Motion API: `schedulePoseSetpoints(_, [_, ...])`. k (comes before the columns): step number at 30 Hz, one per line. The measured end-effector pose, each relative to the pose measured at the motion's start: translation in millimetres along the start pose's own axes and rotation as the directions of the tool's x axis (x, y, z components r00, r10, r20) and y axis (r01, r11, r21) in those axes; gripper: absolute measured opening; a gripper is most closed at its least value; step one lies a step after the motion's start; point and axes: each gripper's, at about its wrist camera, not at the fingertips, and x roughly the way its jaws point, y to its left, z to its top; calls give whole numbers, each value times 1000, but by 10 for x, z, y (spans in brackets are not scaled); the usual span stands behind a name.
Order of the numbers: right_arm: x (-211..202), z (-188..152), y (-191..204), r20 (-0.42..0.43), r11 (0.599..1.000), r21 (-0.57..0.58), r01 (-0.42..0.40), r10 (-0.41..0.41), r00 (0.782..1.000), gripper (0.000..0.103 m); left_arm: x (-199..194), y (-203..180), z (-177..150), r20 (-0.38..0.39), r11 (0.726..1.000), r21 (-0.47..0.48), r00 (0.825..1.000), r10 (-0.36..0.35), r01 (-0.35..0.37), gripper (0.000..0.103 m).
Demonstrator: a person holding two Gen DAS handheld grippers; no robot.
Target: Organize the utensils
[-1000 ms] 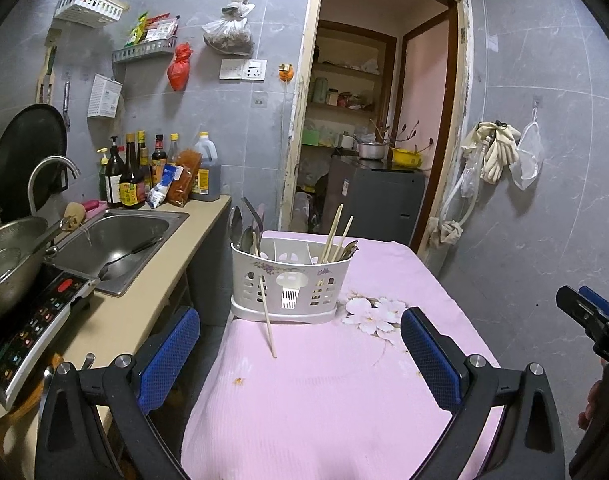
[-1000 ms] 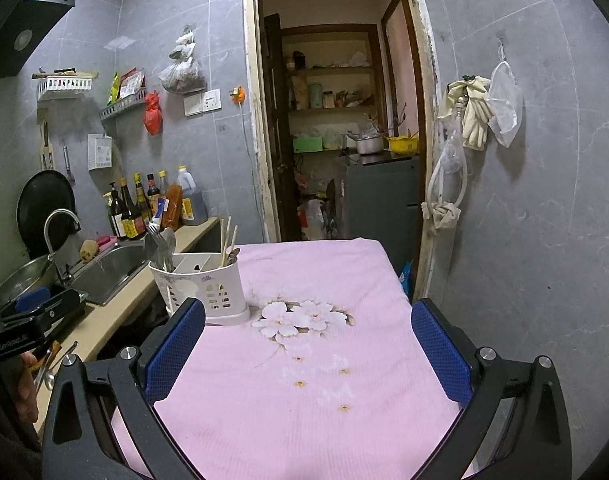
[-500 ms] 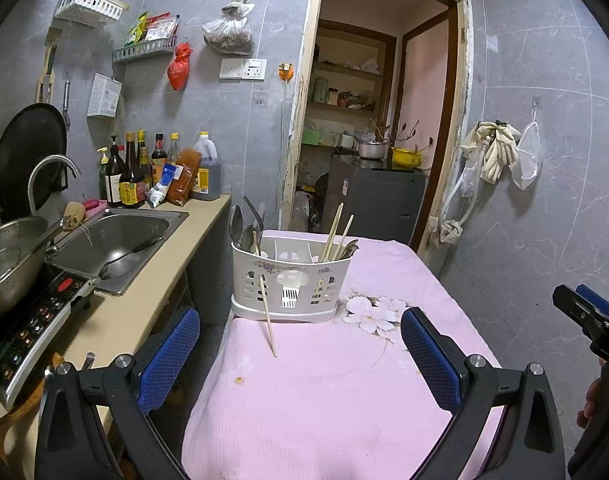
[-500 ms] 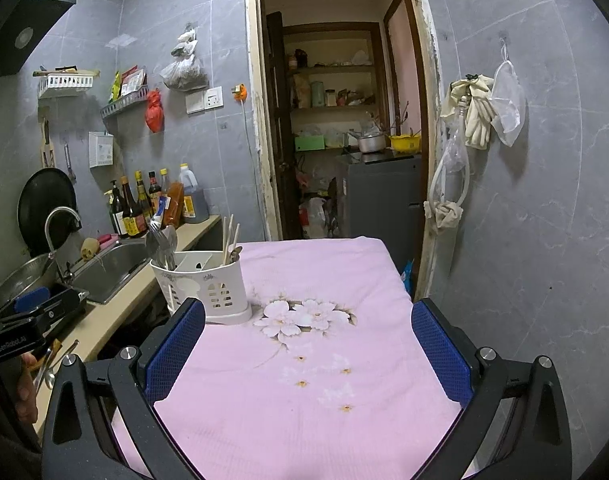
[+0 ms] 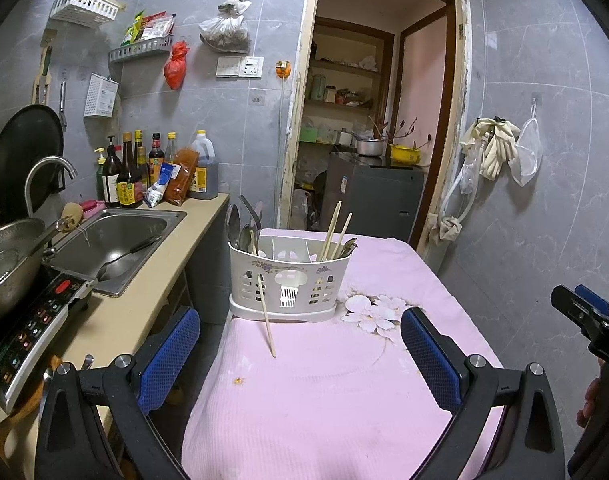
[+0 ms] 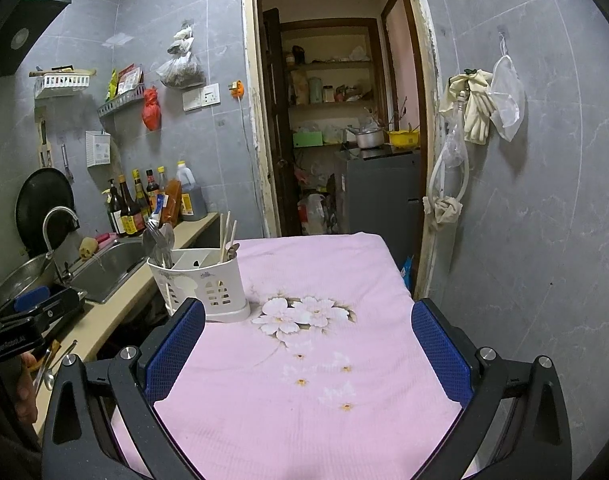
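Note:
A white utensil caddy (image 5: 288,280) (image 6: 200,280) stands at the far left of the pink tablecloth (image 5: 324,392) (image 6: 304,400). Spoons and a fork (image 5: 242,226) (image 6: 160,236) fill its left end, chopsticks (image 5: 336,228) (image 6: 227,236) its right end. One loose chopstick (image 5: 266,318) leans against the caddy's front, its tip on the cloth. My left gripper (image 5: 300,344) hangs open in front of the caddy, holding nothing. My right gripper (image 6: 308,340) is open too, over the flower print (image 6: 300,316). The right gripper's side (image 5: 584,316) shows at the left wrist view's right edge.
Left of the table runs a counter with a steel sink (image 5: 112,236), an induction cooker (image 5: 28,320), a steel pot (image 5: 4,264) and sauce bottles (image 5: 144,172). Loose utensils (image 6: 50,364) lie near the counter's front. A doorway (image 6: 336,128) opens behind the table; tiled wall closes the right side.
Both views shift only slightly; the caddy sits marginally lower in the right wrist view. Both grippers stay open and nothing on the table has moved.

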Motion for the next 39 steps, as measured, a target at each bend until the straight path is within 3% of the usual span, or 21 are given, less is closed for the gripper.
schedulePoseSetpoints(39, [71,-58,21,-8,1000,-1,-6,6,1000,101,65,-13,-17,-1,1000,7,1000,22,-22,101])
